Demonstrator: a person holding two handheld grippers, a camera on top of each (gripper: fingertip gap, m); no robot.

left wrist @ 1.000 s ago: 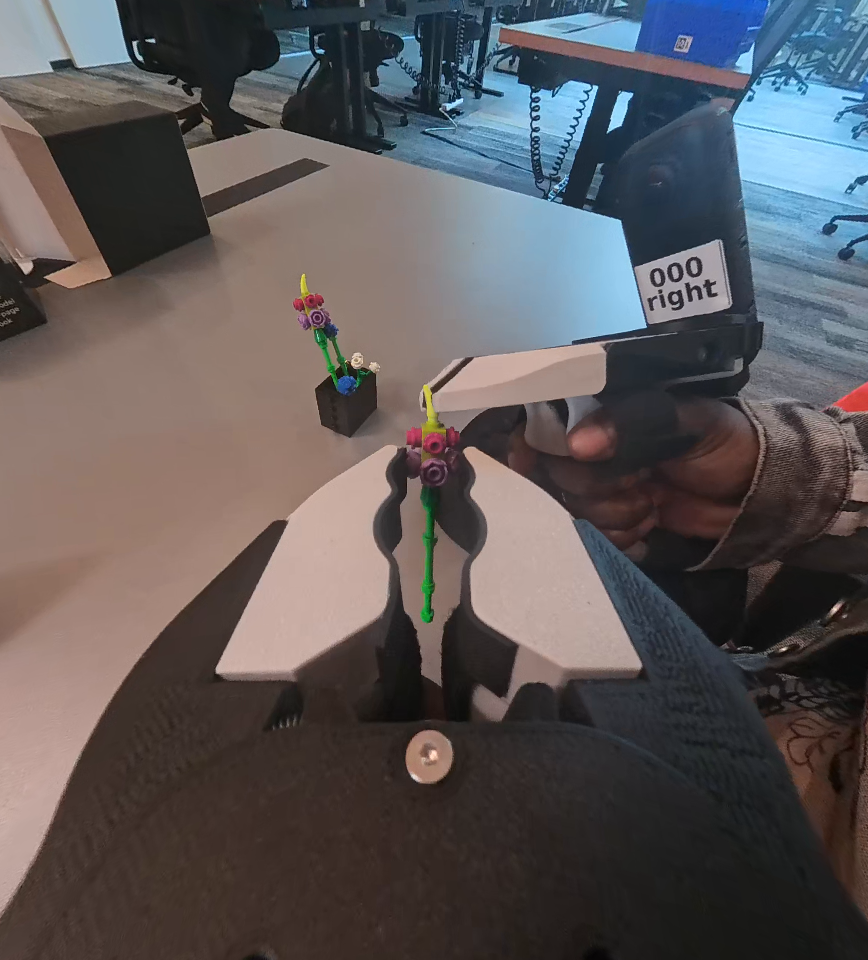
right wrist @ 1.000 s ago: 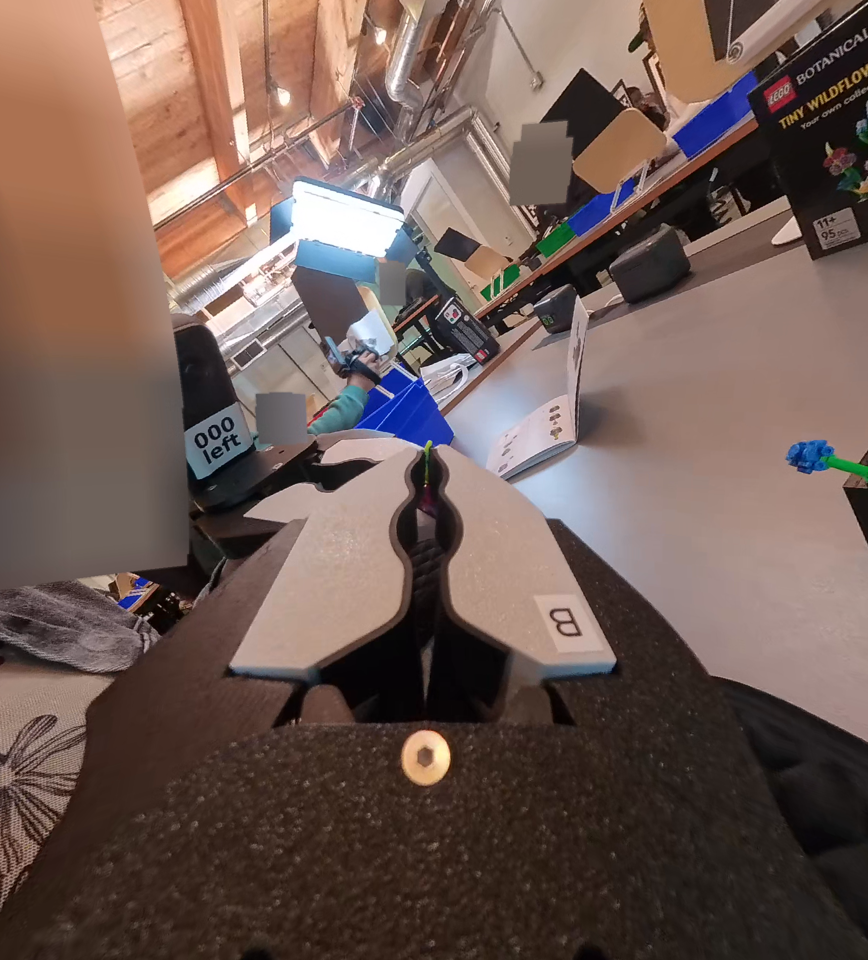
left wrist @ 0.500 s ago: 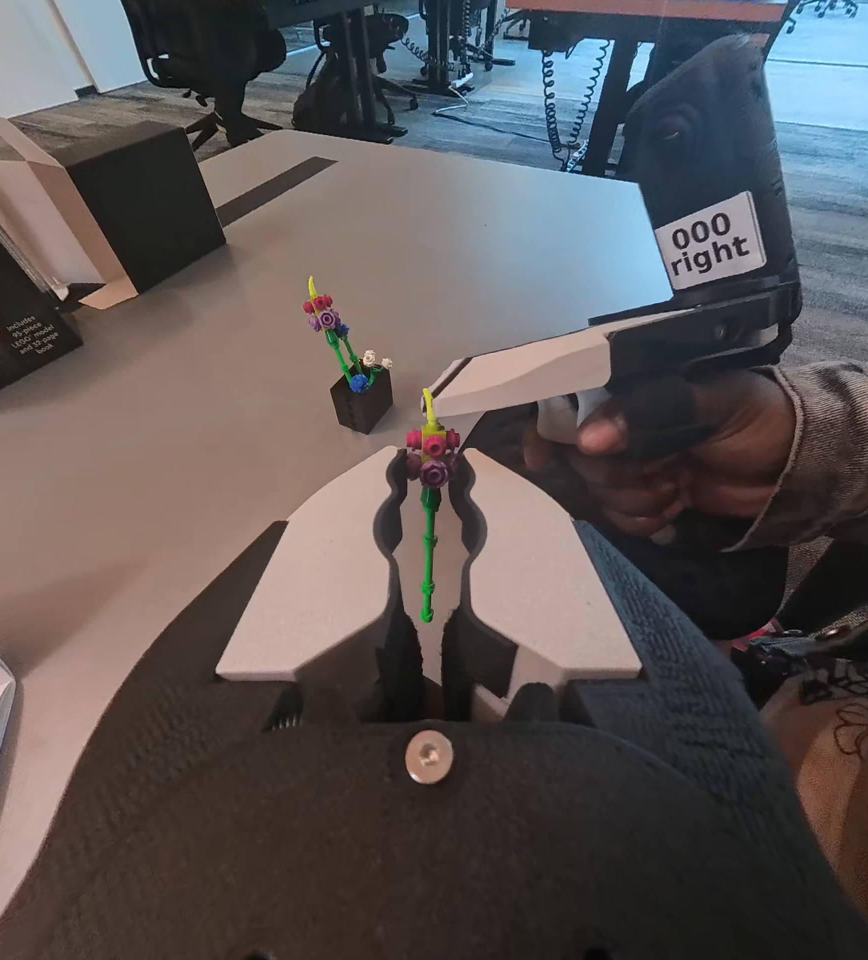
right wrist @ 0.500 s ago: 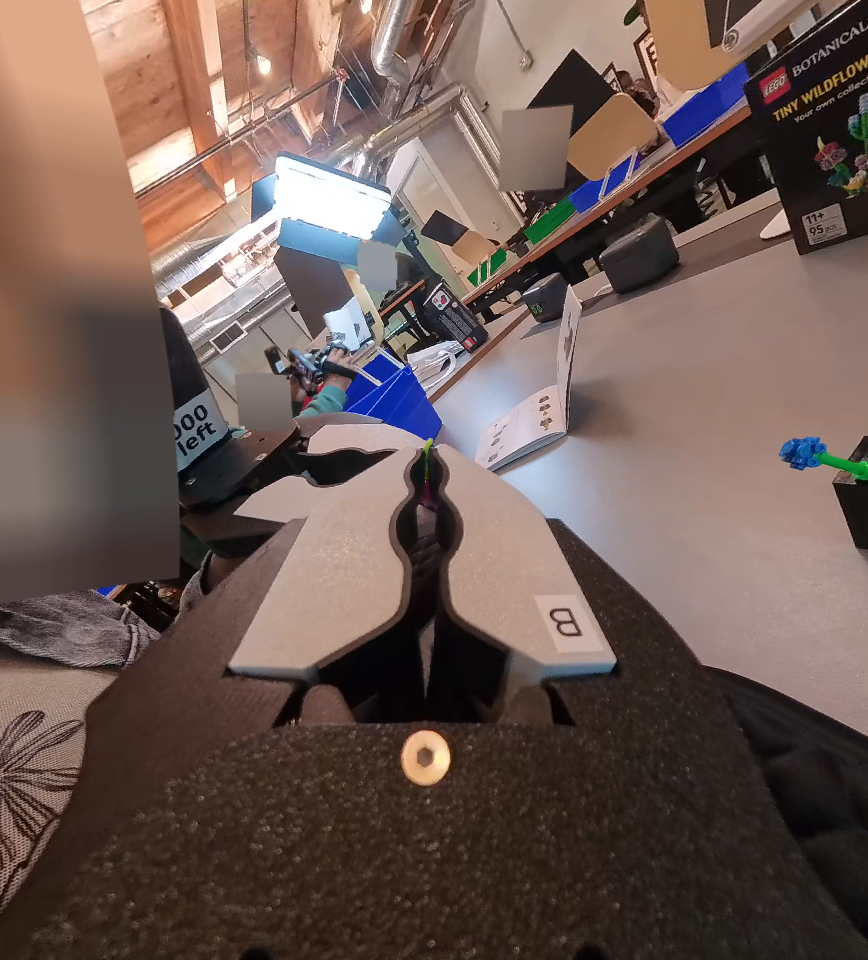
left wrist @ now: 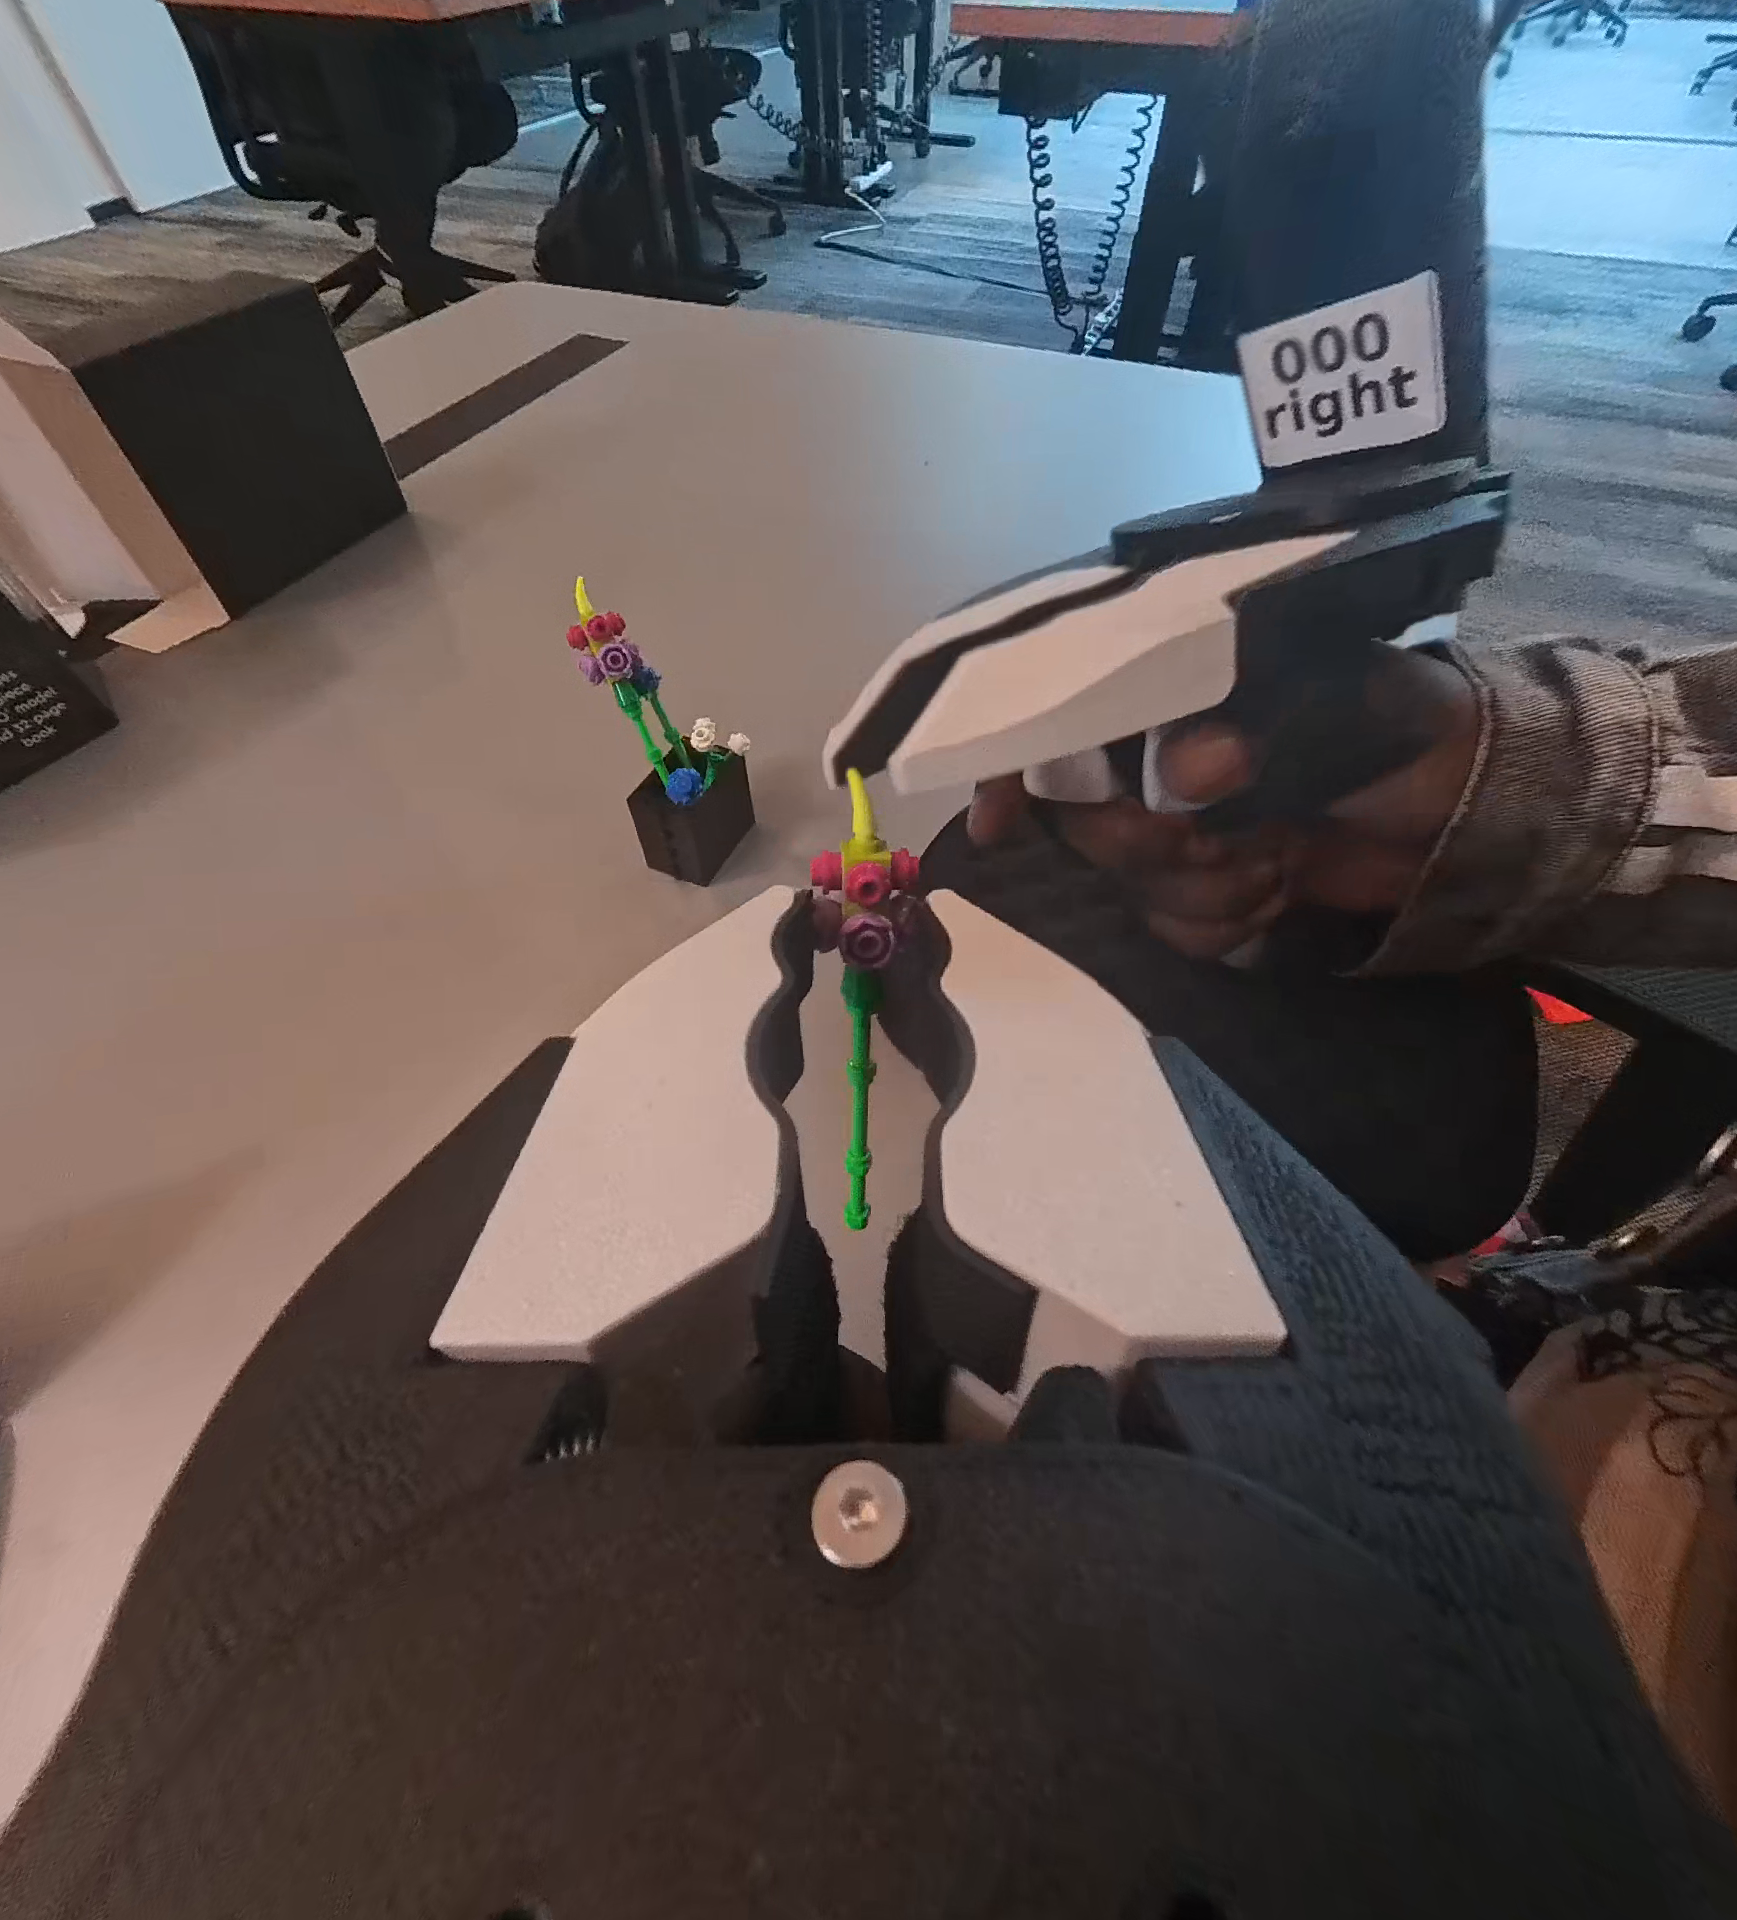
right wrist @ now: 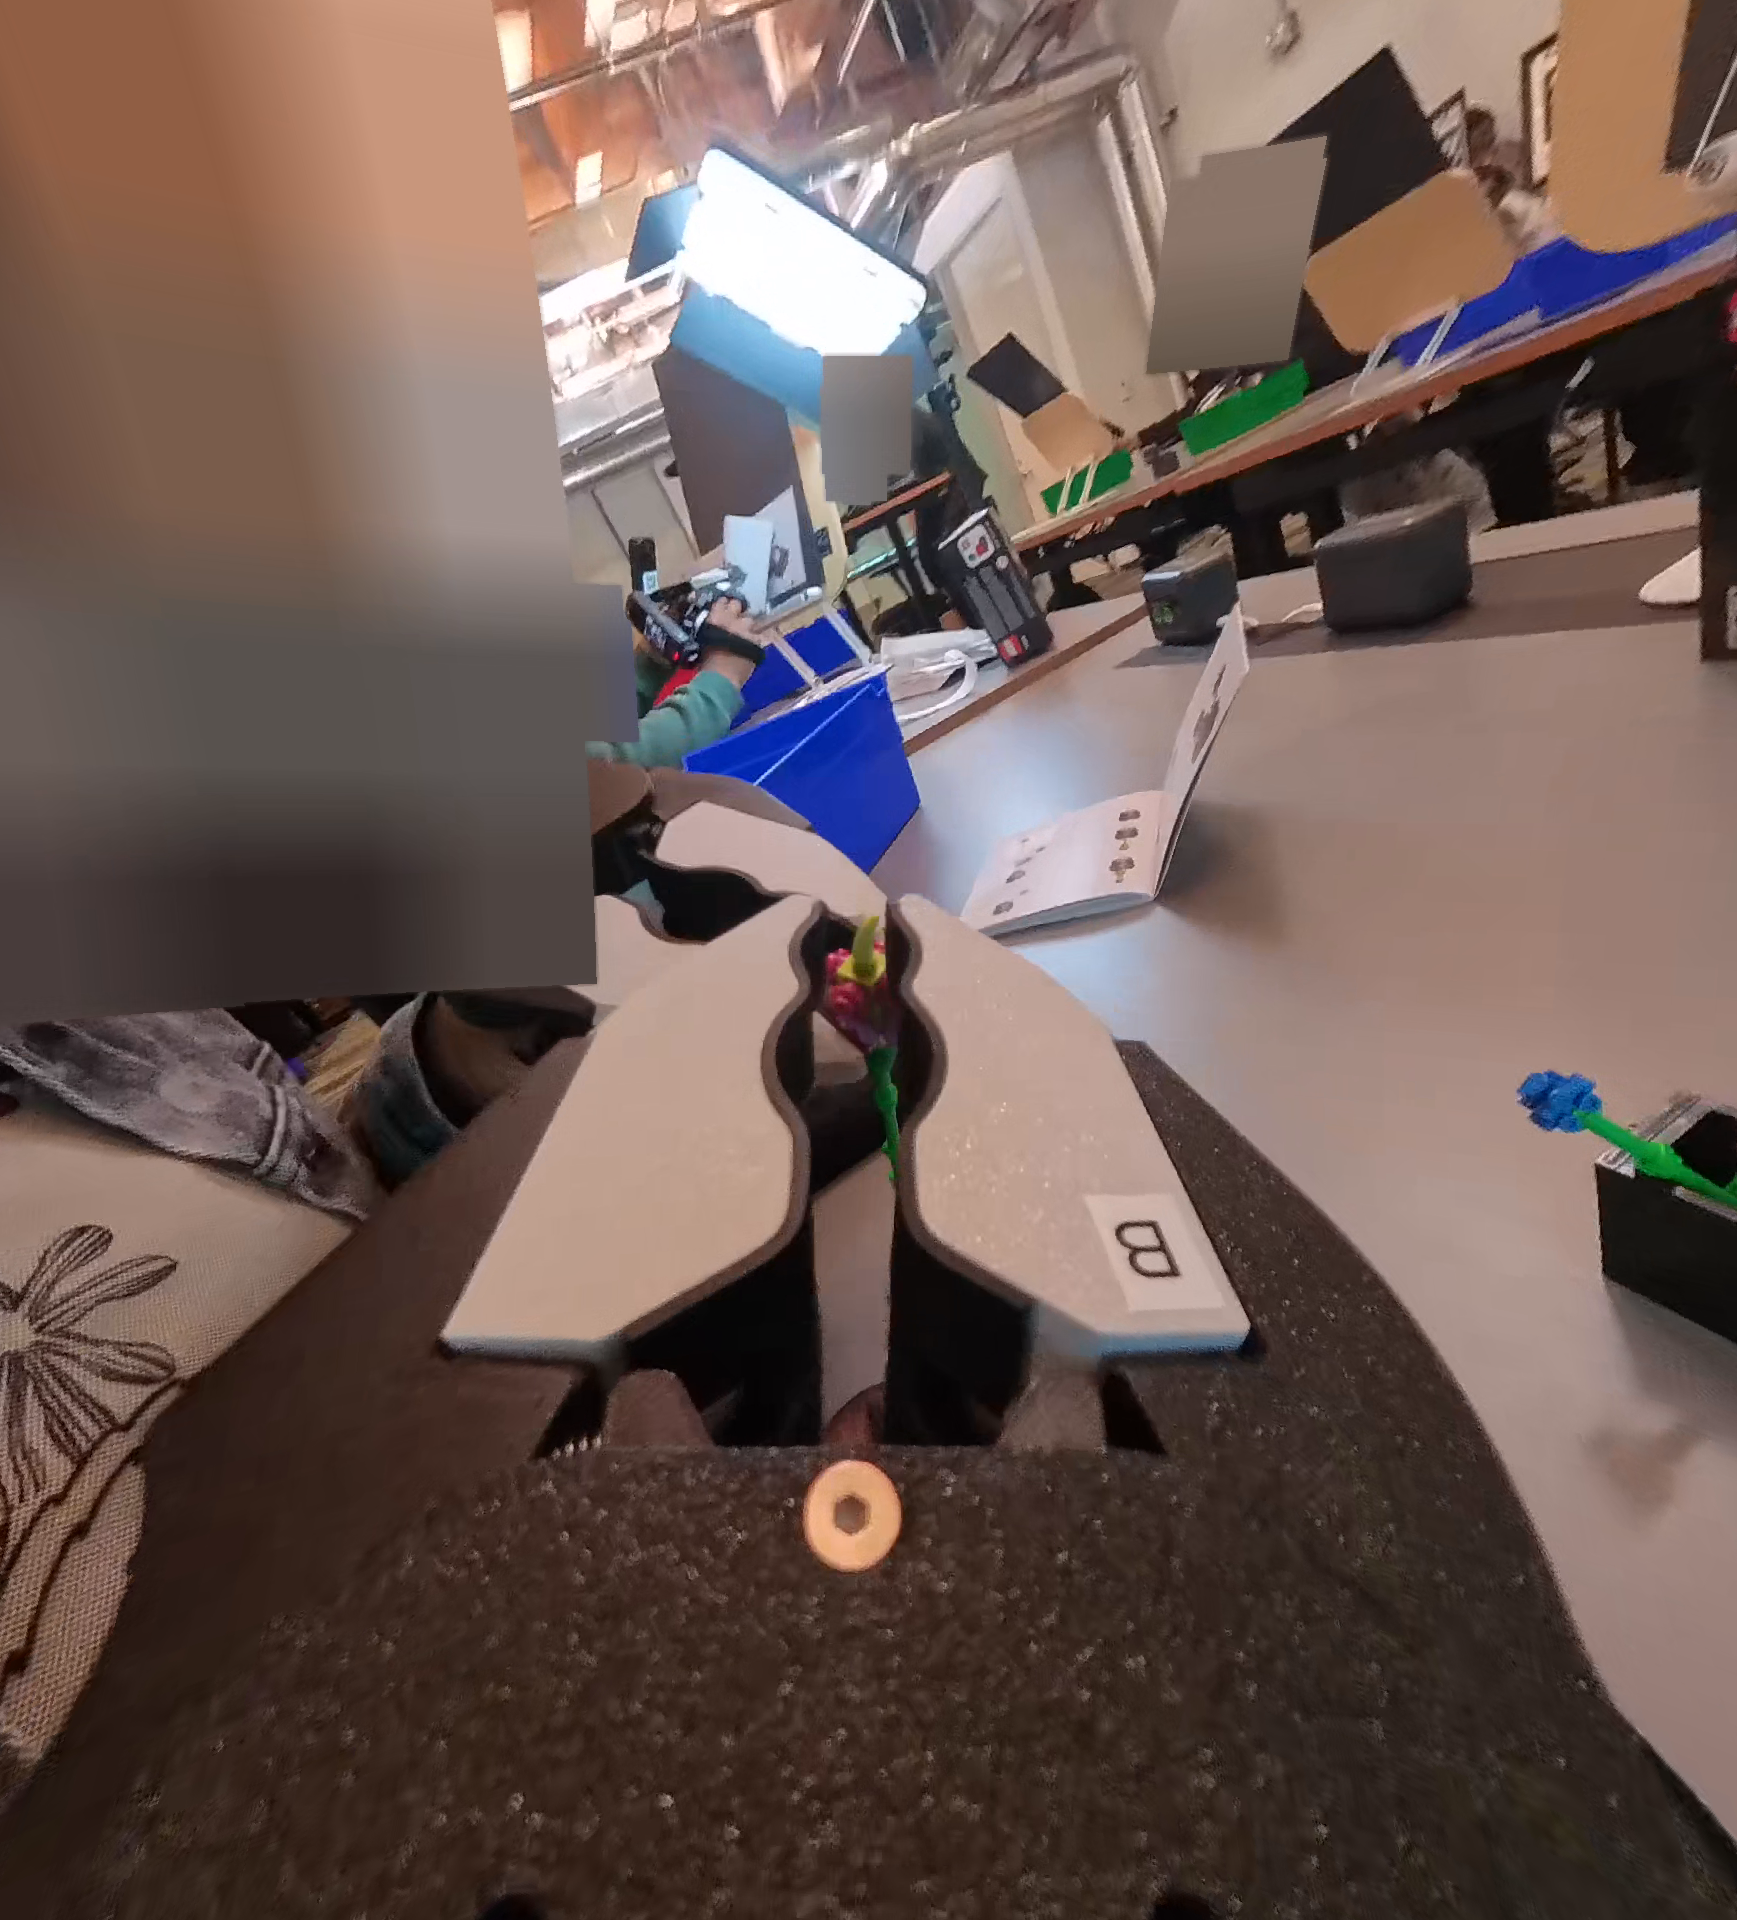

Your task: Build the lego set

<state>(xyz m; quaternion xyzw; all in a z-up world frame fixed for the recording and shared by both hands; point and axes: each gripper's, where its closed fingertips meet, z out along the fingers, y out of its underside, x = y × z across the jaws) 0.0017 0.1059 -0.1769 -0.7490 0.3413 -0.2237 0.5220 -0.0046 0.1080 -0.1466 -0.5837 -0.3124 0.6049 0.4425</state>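
Green-stemmed flower sprig [left wrist: 859, 1023] sits pinched by its purple/pink blooms in the left claw [left wrist: 862, 914], held in the air above the grey surface [left wrist: 324, 935]. Right claw [left wrist: 848, 753] is nearly closed w/ a slim gap, gripping nothing, tips just above the yellow tip [left wrist: 858, 805]. Risks, imo: thin stem could bend or pop apart if right claw presses off-axis; a loose grip on the blooms could let the sprig twist or drop. Black pot [left wrist: 691, 831] w/ other flowers stands near, easy to knock.
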